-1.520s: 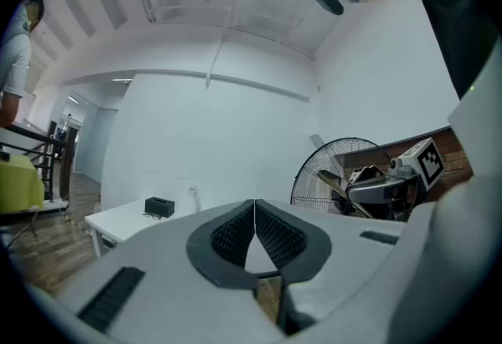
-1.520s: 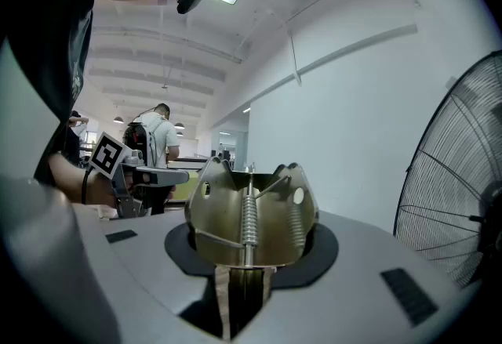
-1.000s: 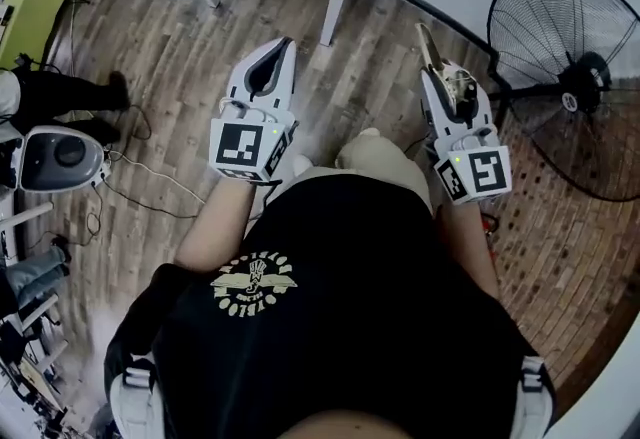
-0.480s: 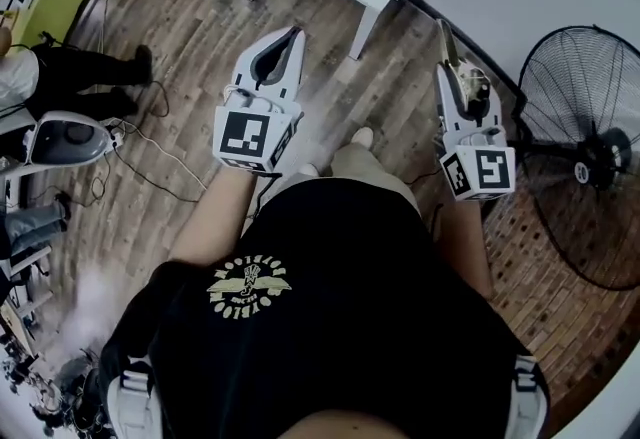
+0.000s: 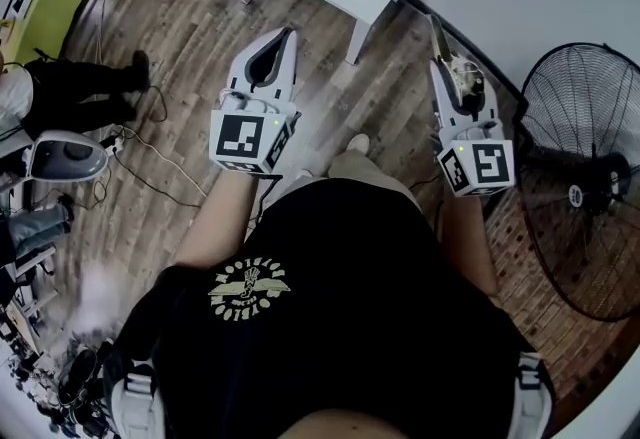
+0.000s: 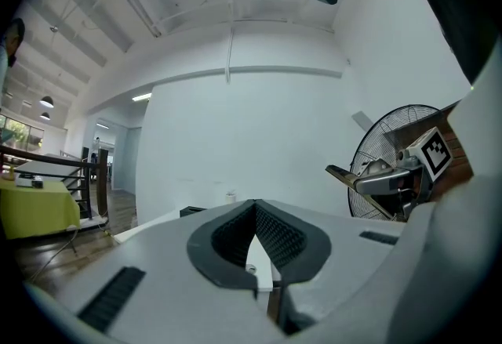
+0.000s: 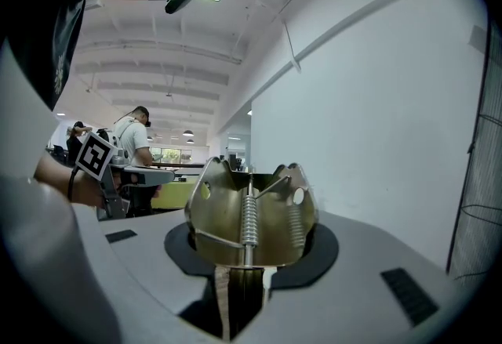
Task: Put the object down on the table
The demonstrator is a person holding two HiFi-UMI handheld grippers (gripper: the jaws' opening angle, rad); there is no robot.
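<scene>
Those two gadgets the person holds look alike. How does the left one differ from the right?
The left gripper's jaws meet at their tips, empty; the right gripper's jaws are closed on a brassy spring clip. The left gripper's dark pads show bare; the right gripper's are mostly hidden by the clip. Both are white, carry a marker cube and point forward.

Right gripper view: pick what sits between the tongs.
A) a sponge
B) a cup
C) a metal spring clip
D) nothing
C: the right tongs are closed on a brass-coloured metal clip with a coil spring down its middle.
</scene>
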